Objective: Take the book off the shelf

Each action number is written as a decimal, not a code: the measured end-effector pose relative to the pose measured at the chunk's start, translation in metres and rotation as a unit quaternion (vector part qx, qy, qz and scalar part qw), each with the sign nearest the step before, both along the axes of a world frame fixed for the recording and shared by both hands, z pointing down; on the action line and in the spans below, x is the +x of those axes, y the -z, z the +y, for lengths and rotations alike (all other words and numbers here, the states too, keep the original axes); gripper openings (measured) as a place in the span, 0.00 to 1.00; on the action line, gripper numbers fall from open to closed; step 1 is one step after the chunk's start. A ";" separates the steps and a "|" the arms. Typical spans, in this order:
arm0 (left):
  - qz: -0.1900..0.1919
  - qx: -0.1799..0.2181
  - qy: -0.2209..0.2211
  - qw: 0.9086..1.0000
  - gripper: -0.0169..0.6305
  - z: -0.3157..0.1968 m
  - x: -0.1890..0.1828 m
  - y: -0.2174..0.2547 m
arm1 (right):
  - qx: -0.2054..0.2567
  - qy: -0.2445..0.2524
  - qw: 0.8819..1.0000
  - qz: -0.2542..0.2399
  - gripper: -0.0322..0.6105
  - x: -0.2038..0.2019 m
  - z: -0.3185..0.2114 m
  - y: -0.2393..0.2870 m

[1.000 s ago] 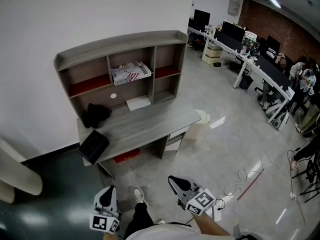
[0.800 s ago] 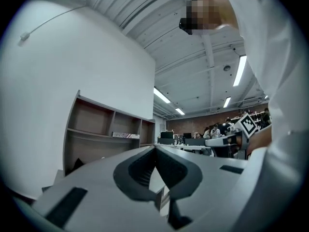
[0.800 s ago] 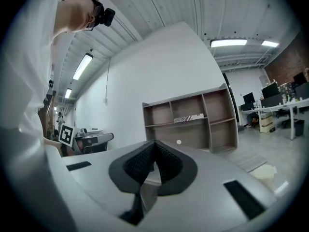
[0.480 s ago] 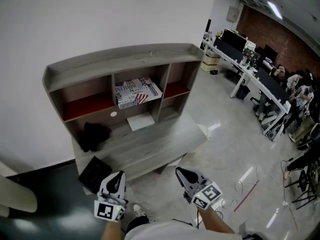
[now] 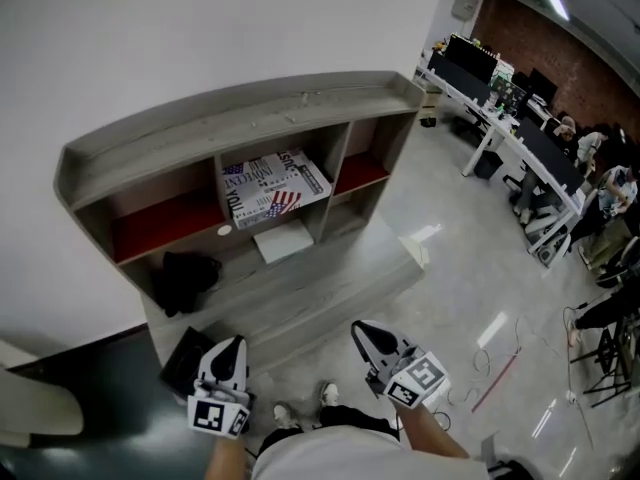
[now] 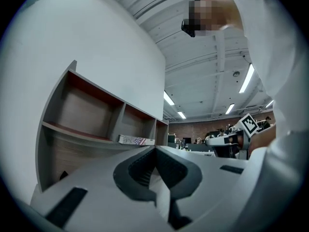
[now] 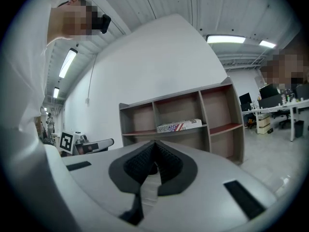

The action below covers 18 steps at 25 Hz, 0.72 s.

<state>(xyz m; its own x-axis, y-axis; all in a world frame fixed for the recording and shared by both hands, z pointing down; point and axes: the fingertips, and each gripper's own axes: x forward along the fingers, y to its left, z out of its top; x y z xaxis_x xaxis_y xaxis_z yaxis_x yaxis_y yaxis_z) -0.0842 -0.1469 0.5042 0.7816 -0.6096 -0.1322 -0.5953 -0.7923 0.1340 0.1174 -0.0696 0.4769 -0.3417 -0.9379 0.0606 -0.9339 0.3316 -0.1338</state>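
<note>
Book (image 5: 275, 186) flat in middle shelf (image 5: 230, 128) bay | black item (image 5: 185, 276) lower-left | left gripper (image 5: 233, 346), right gripper (image 5: 362, 330): fingers closed, empty

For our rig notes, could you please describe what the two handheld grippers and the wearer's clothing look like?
The left gripper and right gripper both have light grey, wedge-shaped bodies tapering to a point, with dark ribbed pads on the inside. Each carries a cube with black-and-white square markers. The person wears a white top.
</note>
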 end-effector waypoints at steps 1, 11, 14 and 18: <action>0.002 0.003 0.003 1.000 0.05 -0.004 0.002 0.004 | 0.002 0.006 1.000 -0.005 0.08 0.001 -0.007 0.000; -0.014 0.047 0.058 0.997 0.05 -0.015 0.012 0.045 | 0.041 0.058 0.997 -0.033 0.08 0.031 -0.067 0.025; -0.019 0.039 0.073 0.996 0.05 -0.015 0.014 0.045 | 0.041 0.071 0.996 -0.042 0.08 0.038 -0.075 0.025; -0.026 0.038 0.076 0.996 0.05 -0.009 0.021 0.045 | 0.032 0.073 0.995 -0.068 0.08 0.051 -0.083 0.017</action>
